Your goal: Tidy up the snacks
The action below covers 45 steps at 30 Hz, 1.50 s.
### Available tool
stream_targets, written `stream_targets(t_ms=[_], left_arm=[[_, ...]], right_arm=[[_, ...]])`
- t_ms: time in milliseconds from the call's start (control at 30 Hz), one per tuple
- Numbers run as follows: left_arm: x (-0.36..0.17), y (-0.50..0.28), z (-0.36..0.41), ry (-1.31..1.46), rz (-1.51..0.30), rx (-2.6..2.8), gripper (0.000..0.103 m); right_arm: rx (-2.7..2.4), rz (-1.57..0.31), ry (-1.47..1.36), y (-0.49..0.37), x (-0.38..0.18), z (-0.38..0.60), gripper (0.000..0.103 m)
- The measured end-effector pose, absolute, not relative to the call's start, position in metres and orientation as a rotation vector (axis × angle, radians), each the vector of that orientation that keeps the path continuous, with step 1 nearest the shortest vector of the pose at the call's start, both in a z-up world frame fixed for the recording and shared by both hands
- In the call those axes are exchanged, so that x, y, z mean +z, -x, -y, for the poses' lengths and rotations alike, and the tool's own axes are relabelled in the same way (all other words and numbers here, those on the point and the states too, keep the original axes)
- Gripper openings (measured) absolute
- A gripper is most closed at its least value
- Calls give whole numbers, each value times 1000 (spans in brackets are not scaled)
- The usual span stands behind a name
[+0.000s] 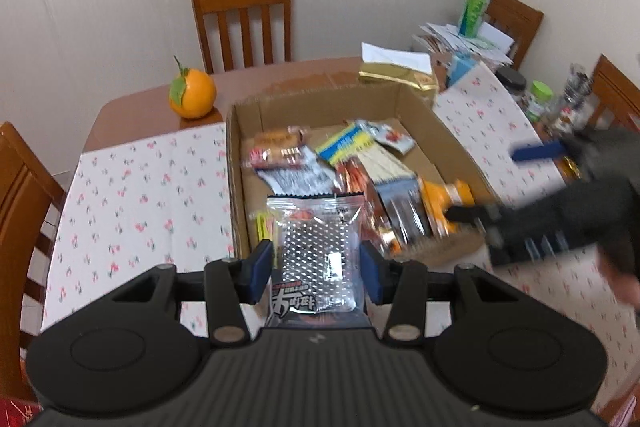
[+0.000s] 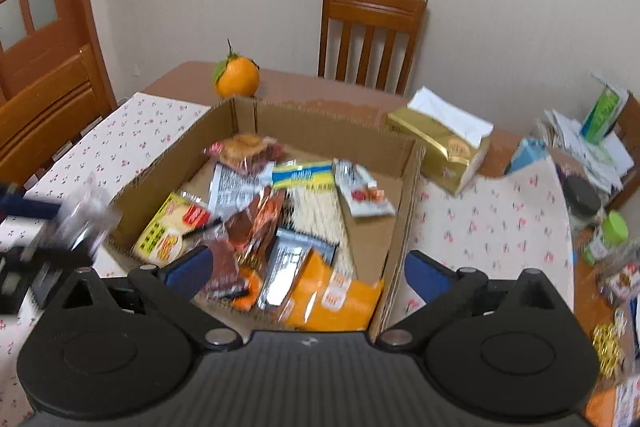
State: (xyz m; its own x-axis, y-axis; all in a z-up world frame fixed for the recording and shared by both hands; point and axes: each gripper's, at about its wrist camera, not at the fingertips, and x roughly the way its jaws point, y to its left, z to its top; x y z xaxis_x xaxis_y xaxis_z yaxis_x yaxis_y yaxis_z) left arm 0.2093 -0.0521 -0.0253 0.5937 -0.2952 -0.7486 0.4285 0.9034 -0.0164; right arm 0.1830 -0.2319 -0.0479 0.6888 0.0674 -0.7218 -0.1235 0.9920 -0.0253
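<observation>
Little can be read. The clear snack packet (image 1: pixel 316 251) low in the centre of the left wrist view carries large white brush-style Chinese characters on a dark band at its lower end, under a small red strip of print; the characters are too distorted to make out. In the right wrist view, the yellow-and-blue noodle packet (image 2: pixel 303 174) near the middle of the cardboard box (image 2: pixel 400 147) bears blue characters, blurred beyond reading. All other print is illegible.
</observation>
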Motion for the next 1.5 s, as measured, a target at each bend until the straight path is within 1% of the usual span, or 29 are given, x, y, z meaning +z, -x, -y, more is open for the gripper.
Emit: stream_targets(t_ms=[267, 367, 433, 467, 500, 567, 700, 1033, 1300, 1500], left_arm=[[-28, -263, 69, -150, -792, -387, 46], [-31, -280, 76, -154, -782, -353, 50], [-33, -288, 79, -152, -772, -336, 74], [-34, -290, 79, -148, -767, -324, 95], [-33, -290, 79, -144, -748, -309, 99], [-30, -287, 77, -142, -704, -294, 99], [-25, -281, 71, -138, -683, -295, 99], [-25, -245, 54, -119, -694, -269, 100], [-35, -197, 47, -130, -812, -200, 100], [-15, -170, 42, -100, -837, -160, 100]], right_arm=[[62, -827, 69, -162, -52, 224, 103], [52, -832, 67, -160, -52, 223, 103], [48, -832, 57, -160, -51, 224, 103], [45, -831, 53, -160, -50, 224, 103], [43, -831, 49, -161, -49, 224, 103], [39, -828, 46, -161, -48, 224, 103], [29, -829, 37, -162, -46, 224, 103], [-25, -836, 16, -162, -37, 224, 103], [-151, -872, -19, -152, -32, 225, 103], [-175, -830, -29, -127, -12, 212, 103]])
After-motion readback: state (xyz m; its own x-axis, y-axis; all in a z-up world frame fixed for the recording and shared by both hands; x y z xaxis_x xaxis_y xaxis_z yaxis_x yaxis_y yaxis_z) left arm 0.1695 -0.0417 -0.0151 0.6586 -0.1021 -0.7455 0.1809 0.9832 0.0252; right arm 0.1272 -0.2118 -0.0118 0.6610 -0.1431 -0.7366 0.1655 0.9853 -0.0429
